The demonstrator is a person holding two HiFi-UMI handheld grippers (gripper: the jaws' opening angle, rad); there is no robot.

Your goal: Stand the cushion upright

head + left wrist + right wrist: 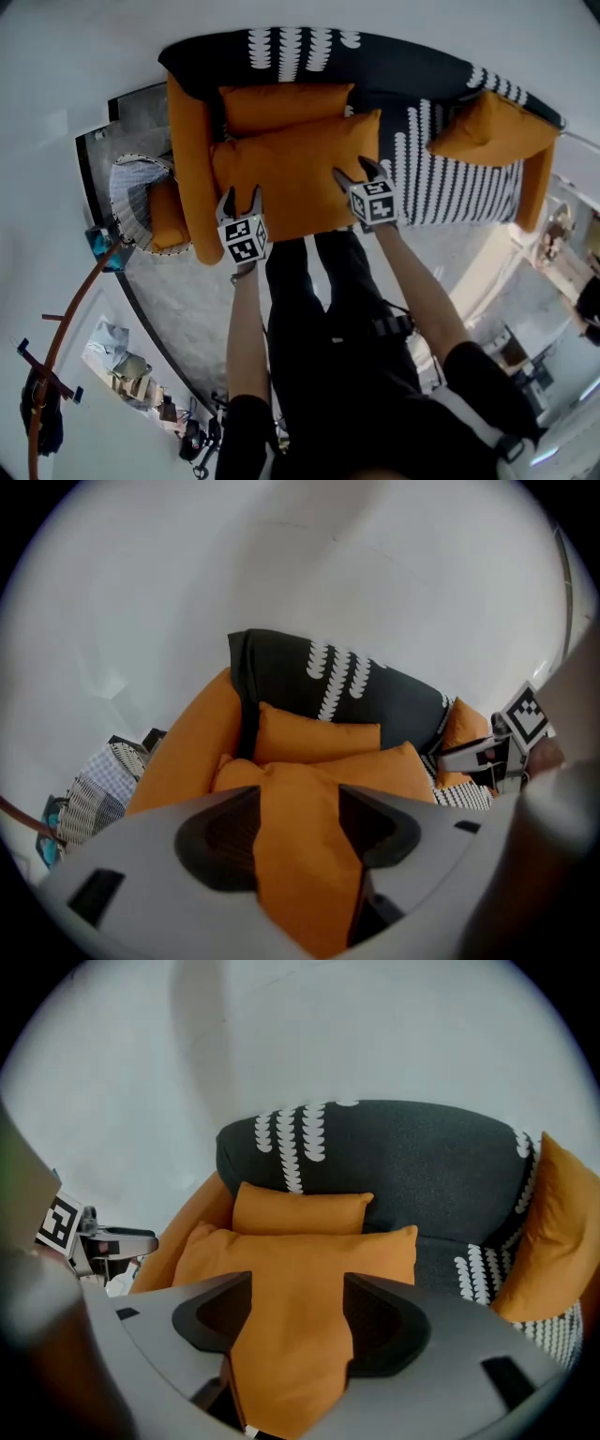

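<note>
The large orange fabric cushion (295, 178) lies flat on the seat of the dark sofa with white leaf print and orange arms (412, 66), in the upper middle of the head view. Its upper edge meets a smaller orange cushion (281, 105) that leans on the backrest. The left gripper (240, 199) is at the big cushion's lower left corner and the right gripper (357, 174) at its lower right corner. In each gripper view the fingers stand wide apart, with the cushion's near edge showing in the gap. No pad seems to press on the fabric, so nothing is held.

The cushion looks soft, plump and light, and its matt woven cover should not slip. Lifted at one point it would likely sag and fold, so a hold at both lower corners, just inside the seam, looks best. Each pinch should take a thick fold of cover and filling before the edge is tipped up toward the backrest. A shallow pinch may catch only the cover and pull loose.
</note>
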